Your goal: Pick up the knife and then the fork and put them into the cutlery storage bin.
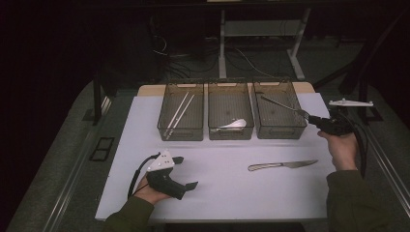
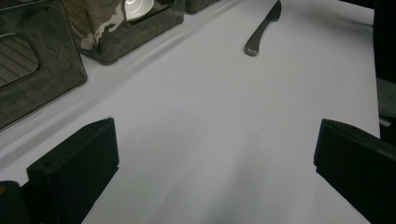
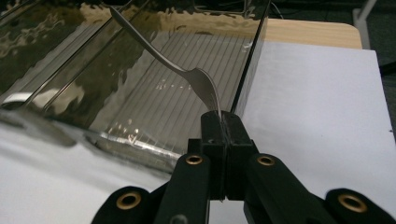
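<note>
My right gripper (image 1: 308, 117) is shut on a metal fork (image 3: 177, 70) by its tines, at the right edge of the right-hand clear bin (image 1: 279, 126). The fork's handle (image 1: 275, 102) reaches up and left over that bin. A table knife (image 1: 283, 165) lies on the white mat in front of the bins, its handle (image 2: 256, 41) toward my left gripper. My left gripper (image 1: 185, 172) rests open near the front left of the mat; its jaws stand wide apart with bare mat between them. The middle bin (image 1: 230, 130) holds a spoon (image 1: 234, 124). The left bin (image 1: 180, 133) holds chopsticks (image 1: 179, 114).
The white mat (image 1: 217, 183) covers a wooden table; its back edge (image 1: 150, 89) shows behind the bins. Dark floor, cables and a desk frame (image 1: 222, 43) lie beyond. A grey plate (image 1: 350, 102) rides on the right gripper.
</note>
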`<state>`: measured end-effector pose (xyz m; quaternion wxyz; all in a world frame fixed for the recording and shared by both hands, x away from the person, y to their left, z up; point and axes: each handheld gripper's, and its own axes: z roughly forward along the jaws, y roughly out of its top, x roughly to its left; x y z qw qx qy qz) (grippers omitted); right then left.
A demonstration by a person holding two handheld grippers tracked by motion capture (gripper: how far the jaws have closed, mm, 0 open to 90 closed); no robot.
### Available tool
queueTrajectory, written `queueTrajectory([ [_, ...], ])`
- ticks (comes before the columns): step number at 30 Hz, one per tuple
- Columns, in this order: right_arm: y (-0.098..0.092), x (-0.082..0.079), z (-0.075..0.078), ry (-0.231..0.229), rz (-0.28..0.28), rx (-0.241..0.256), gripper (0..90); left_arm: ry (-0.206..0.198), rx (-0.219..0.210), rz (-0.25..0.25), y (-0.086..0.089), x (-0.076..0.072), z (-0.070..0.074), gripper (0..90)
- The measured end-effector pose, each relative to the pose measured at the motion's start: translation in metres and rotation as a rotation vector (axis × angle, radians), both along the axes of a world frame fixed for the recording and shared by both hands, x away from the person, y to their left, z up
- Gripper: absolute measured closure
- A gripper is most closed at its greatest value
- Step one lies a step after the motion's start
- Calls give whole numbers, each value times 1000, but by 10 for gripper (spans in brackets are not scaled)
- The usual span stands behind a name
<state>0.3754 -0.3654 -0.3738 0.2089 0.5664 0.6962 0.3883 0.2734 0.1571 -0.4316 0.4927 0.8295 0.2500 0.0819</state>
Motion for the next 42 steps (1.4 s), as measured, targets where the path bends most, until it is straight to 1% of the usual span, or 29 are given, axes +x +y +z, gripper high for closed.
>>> queueTrajectory([
  [2,4,7,-1,11,-13,-11,892,2,-1,-1,0,0,0,0],
  [4,9,13,0,23,-28,-41,892,2,-2,-2,0,0,0,0],
  [7,16,22,0,38,-37,-78,892,1,-1,-8,-1,0,0,0],
  [9,22,28,0,51,-34,-98,891,0,1,-7,-1,-1,0,0],
  [11,26,33,-2,71,-38,-119,891,-1,0,-6,-1,-1,0,0],
  [15,30,41,-10,97,-38,-140,890,-2,3,-9,-2,-1,0,0],
  [20,33,44,-15,110,-32,-155,887,-2,4,-11,-2,-1,0,0],
  [26,33,42,-14,113,-16,-143,875,-1,3,-11,-2,-1,0,0],
  [28,32,42,-14,112,-12,-130,865,-2,4,-13,-2,-1,0,0],
  [30,32,41,-13,106,-6,-129,828,-2,4,-13,-2,-1,0,0],
  [33,31,39,-11,105,5,-100,770,-3,5,-13,-2,-2,0,0],
  [36,28,35,-7,89,15,-82,722,-2,4,-13,-2,-2,0,0],
  [39,25,31,-3,84,35,-39,666,-2,6,-13,-2,-2,0,0],
  [42,21,25,1,63,65,-12,614,-2,7,-13,-2,-2,0,0],
])
